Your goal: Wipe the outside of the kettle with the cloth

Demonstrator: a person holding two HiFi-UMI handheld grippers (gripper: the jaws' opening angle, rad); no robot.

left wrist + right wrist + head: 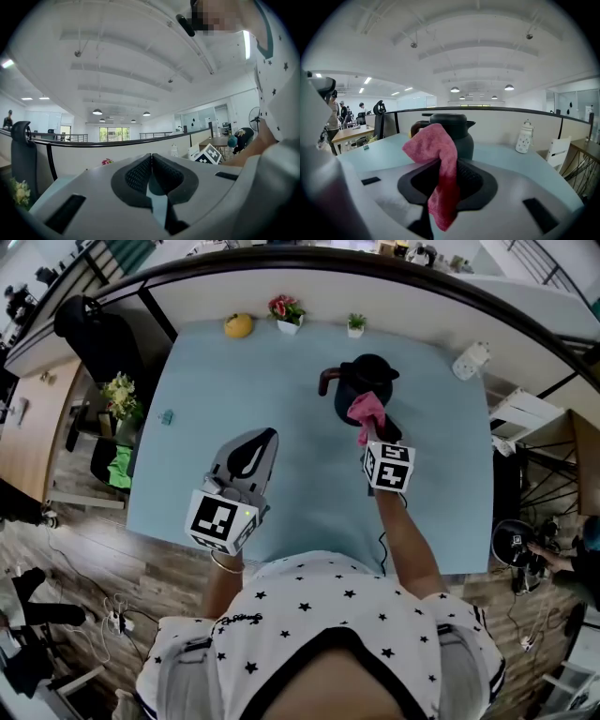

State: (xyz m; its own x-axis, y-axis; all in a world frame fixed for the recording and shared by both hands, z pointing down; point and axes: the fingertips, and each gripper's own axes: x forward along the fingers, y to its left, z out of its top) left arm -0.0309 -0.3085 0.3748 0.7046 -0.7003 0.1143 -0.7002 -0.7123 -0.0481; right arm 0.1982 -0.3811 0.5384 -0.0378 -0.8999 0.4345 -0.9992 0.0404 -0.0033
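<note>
One kettle [368, 379], one cloth [365, 410]

1. Honestly nothing here you can read: no words, brand names or numbers legible in any view.
2. Closest thing to a sign is the black-and-white square marker pattern on the left cube [223, 519] of the left gripper [268, 435]. It's just coded blocks, no letters or digits.
3. Same deal with the right cube [388, 468] on the right gripper [367, 430].
</note>
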